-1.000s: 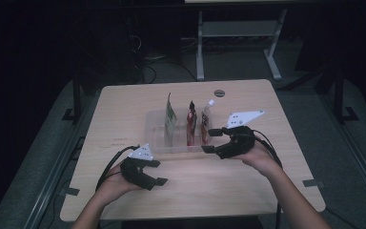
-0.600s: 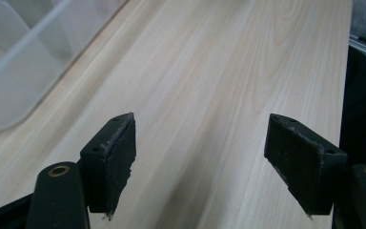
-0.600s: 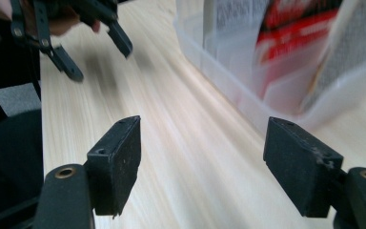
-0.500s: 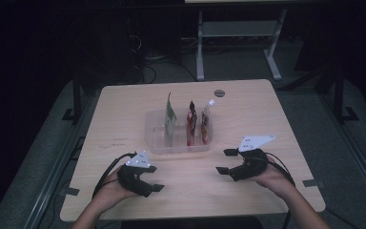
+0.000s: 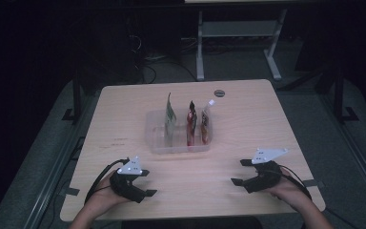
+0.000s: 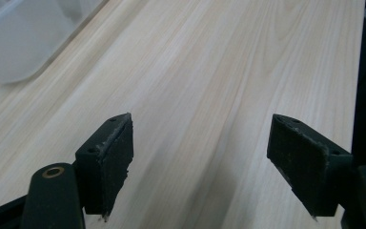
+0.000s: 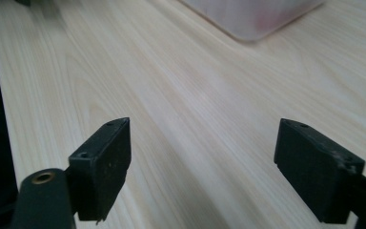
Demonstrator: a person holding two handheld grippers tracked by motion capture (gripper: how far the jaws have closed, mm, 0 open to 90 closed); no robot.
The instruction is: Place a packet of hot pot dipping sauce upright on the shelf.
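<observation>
A clear plastic bin (image 5: 158, 143) stands mid-table with three pouches upright in it: a green one (image 5: 170, 113), a red one (image 5: 191, 119) and a pale one with a white cap (image 5: 205, 119). My left gripper (image 5: 146, 182) rests near the front left edge of the table, open and holding nothing; its view (image 6: 200, 162) has bare wood between the jaws and a corner of the bin (image 6: 14, 43). At the front right my right gripper (image 5: 239, 172) is likewise open and empty, its view (image 7: 202, 164) facing bare wood and the bin's corner (image 7: 252, 16).
The wooden table (image 5: 248, 129) carries a small dark round disc (image 5: 219, 93) near its far edge. A white metal frame (image 5: 238, 33) stands on the floor beyond. Cables (image 5: 100, 176) trail from the left gripper at the front edge.
My right gripper has drawn back from beside the bin to the table's front right. My left gripper shifted slightly toward the front edge. Both stay open.
</observation>
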